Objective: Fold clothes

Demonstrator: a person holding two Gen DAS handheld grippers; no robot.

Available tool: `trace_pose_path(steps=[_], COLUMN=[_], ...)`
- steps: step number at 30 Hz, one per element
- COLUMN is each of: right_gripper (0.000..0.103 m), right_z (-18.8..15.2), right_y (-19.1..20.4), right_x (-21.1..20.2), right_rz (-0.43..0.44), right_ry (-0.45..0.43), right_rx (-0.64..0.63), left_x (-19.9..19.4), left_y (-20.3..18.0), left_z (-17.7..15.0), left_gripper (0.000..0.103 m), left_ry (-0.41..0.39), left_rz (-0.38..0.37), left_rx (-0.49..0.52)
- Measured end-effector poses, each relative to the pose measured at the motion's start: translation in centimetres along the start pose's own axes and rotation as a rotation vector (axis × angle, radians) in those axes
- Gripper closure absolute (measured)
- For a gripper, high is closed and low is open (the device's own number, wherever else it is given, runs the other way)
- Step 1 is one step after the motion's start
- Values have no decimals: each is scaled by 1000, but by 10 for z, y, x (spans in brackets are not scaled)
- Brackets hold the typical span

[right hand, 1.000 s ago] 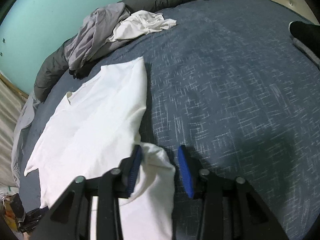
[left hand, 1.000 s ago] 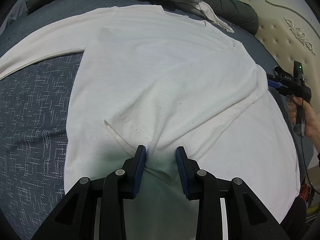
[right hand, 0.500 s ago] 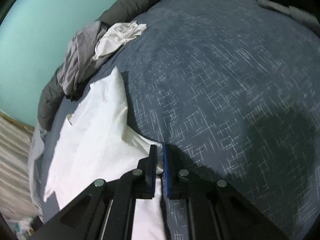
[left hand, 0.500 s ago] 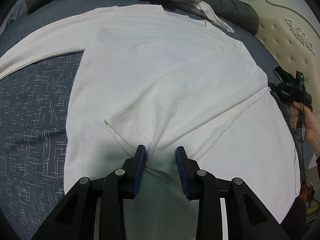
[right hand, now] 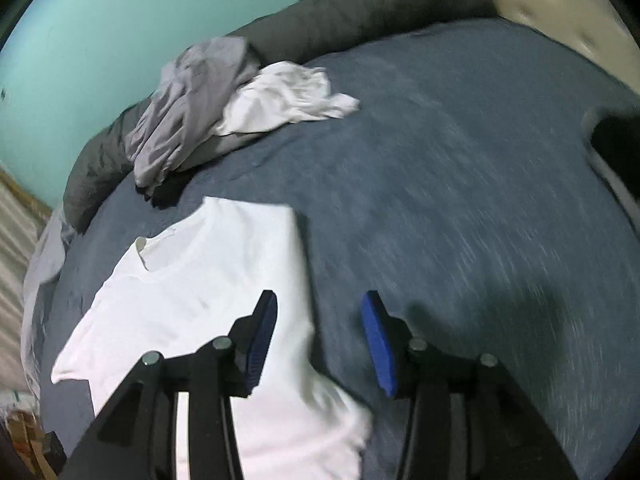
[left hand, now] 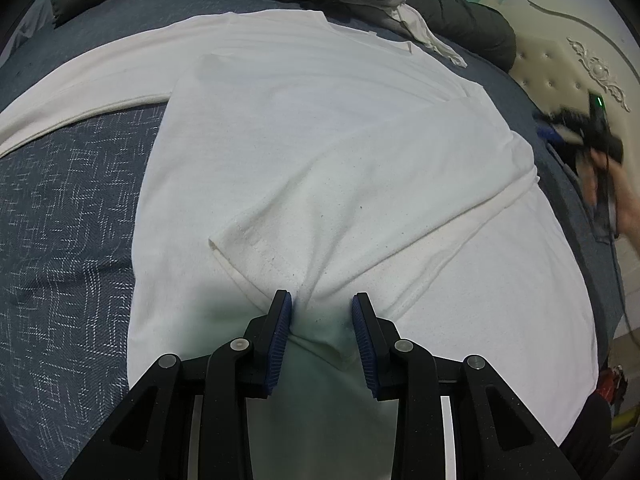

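Note:
A white long-sleeved shirt lies spread on the blue bedspread. One sleeve is folded across its body, and the cuff ends right at my left gripper. The left jaws stand partly apart and rest on the cloth, which puckers between them without being pinched. My right gripper hovers over the shirt's side edge. Its jaws are opening, with nothing between them. In the left wrist view the right gripper is a blur at the far right, held by a hand.
A heap of grey and white clothes lies at the far side of the bed against a dark grey rolled quilt. A cream tufted headboard stands to the right. A dark object sits at the right edge.
My right gripper shut on the shirt's edge half a second ago. It has since let go, opened and lifted away, and that edge now lies flat. The left gripper has not moved.

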State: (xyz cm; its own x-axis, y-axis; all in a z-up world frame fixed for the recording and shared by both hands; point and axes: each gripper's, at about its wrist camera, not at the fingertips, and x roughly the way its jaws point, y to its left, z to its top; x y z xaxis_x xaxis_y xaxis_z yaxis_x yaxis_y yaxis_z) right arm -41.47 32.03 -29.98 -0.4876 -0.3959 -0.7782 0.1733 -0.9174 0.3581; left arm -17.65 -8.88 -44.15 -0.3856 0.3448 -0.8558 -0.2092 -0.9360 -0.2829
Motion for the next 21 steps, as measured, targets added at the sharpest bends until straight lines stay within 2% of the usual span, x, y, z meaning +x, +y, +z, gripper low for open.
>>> trace_pose_path(steps=[5, 8, 12, 15, 17, 18, 21], right_gripper=[58, 58, 58, 60, 76, 93, 100], right_z=[39, 53, 61, 69, 72, 72, 75], right_y=[27, 39, 39, 37, 38, 40, 46], right_x=[42, 66, 92, 108, 113, 117, 121], right_rz=[-23, -68, -122, -119, -131, -136, -130], right_ry=[79, 119, 169, 180, 187, 197, 196], right_rx=[-49, -85, -104, -95, -108, -121, -157], left_x=[-3, -3, -1, -1, 0, 0, 3], left_y=[3, 3, 1, 0, -2, -2, -6], left_z=[0, 1, 1, 1, 1, 2, 4], left_gripper=[68, 67, 65, 64, 64, 64, 64], left_ry=[0, 4, 8, 8, 9, 9, 9], left_rz=[-5, -5, 2, 8, 11, 13, 19], left_rx=[5, 11, 26, 39, 43, 44, 49])
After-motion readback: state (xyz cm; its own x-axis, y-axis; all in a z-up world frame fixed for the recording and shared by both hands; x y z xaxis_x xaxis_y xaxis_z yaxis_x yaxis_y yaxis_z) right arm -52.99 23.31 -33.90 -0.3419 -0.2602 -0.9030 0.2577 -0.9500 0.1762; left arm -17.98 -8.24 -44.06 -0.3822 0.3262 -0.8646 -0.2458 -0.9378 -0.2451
